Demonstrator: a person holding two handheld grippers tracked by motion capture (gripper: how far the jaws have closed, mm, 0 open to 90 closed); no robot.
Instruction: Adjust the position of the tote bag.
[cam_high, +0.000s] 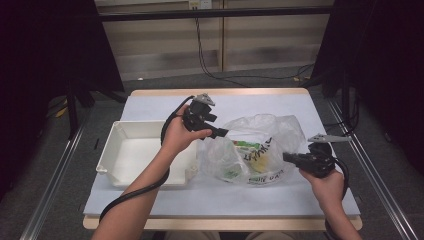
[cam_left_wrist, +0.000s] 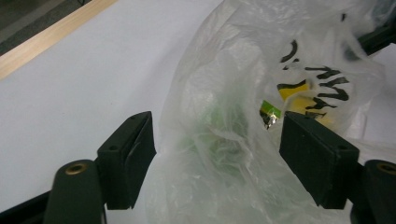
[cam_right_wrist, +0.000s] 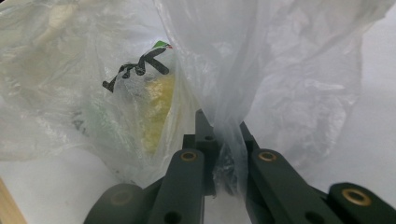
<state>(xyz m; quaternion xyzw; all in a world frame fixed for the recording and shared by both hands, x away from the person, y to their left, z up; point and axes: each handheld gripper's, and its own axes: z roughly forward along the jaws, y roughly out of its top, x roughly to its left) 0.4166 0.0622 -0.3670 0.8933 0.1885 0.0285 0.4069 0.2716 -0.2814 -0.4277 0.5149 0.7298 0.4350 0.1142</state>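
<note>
A clear plastic bag (cam_high: 272, 129) with black lettering lies on the white table cover, with yellow and green packets (cam_high: 257, 159) inside it. My left gripper (cam_high: 221, 132) is at the bag's left upper side. In the left gripper view its jaws stand wide apart (cam_left_wrist: 219, 158), with crumpled bag film (cam_left_wrist: 219, 84) bulging between them and neither pad pressing on it. My right gripper (cam_high: 286, 157) is at the bag's right side. In the right gripper view its jaws (cam_right_wrist: 223, 140) are pinched together on a fold of the bag (cam_right_wrist: 261, 56).
A white empty plastic tray (cam_high: 125, 131) sits left of the bag, under my left forearm. The table's wooden edge (cam_high: 220, 92) runs along the far side. Dark stands and cables surround the table on the floor.
</note>
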